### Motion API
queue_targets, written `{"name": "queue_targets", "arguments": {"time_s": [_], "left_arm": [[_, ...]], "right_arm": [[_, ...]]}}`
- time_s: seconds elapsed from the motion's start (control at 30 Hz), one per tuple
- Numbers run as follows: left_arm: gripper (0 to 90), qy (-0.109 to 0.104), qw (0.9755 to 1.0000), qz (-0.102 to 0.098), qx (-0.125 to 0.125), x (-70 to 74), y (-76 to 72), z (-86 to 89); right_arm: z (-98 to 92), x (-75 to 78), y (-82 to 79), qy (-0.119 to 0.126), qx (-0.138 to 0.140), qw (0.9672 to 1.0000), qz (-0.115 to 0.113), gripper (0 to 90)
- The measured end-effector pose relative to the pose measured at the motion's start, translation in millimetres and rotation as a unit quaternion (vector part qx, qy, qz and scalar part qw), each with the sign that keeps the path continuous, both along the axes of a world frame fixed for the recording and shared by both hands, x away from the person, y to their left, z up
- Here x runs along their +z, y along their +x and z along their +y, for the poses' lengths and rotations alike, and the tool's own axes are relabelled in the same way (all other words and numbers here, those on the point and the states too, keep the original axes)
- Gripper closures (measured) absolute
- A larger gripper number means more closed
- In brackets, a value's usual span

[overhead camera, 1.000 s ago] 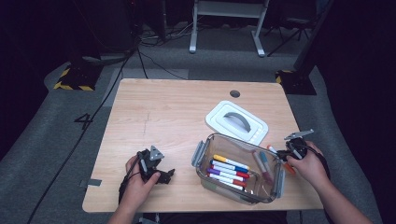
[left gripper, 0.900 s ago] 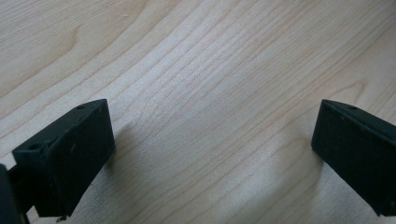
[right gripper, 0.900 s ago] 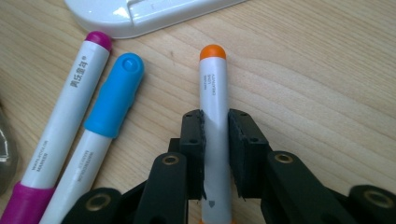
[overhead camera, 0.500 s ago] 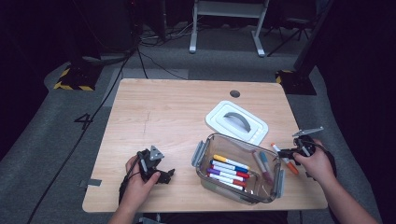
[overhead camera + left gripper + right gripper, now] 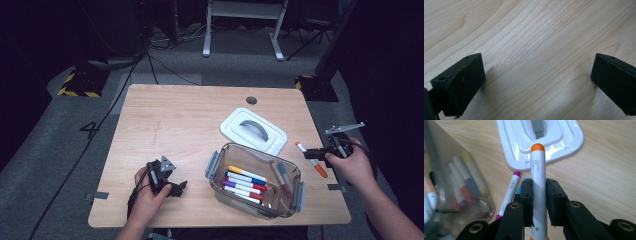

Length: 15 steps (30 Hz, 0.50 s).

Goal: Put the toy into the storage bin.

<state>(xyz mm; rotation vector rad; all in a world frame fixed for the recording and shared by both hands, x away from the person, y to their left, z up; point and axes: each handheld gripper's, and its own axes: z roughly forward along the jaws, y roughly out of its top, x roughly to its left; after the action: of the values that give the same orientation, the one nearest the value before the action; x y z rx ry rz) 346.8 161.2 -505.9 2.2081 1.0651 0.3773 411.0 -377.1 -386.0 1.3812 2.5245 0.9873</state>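
left gripper (image 5: 181, 188) rests low, fingers wide apart; right gripper (image 5: 539, 192) raised, fingers clamped.

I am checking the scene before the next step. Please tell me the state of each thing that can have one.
Clear container: open, lid off, several markers inside.
White lid: lying flat on the table, beside the container.
Orange marker: capped, clamped in the right tool.
Pink marker: lying on the table.
Left tool: open, nothing between the jaws.

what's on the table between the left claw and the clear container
Nothing: in the high view the stretch of table between the left claw and the clear container is bare wood. The left gripper view also shows bare wood between its open jaws.
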Motion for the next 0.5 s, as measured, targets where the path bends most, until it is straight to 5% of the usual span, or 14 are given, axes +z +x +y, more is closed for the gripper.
{"name": "queue_targets", "arguments": {"time_s": [0.27,0.5], "left_arm": [[0.0,0.0,1.0,0.0,0.0,0.0,0.0,0.0],[0.0,0.0,1.0,0.0,0.0,0.0,0.0,0.0]], "right_arm": [[16.6,40.5,-8.2,0.017,0.032,0.9993,-0.01,76.7],[38.4,59.2,-17.7,0.022,0.072,0.997,-0.015,76.7]]}}
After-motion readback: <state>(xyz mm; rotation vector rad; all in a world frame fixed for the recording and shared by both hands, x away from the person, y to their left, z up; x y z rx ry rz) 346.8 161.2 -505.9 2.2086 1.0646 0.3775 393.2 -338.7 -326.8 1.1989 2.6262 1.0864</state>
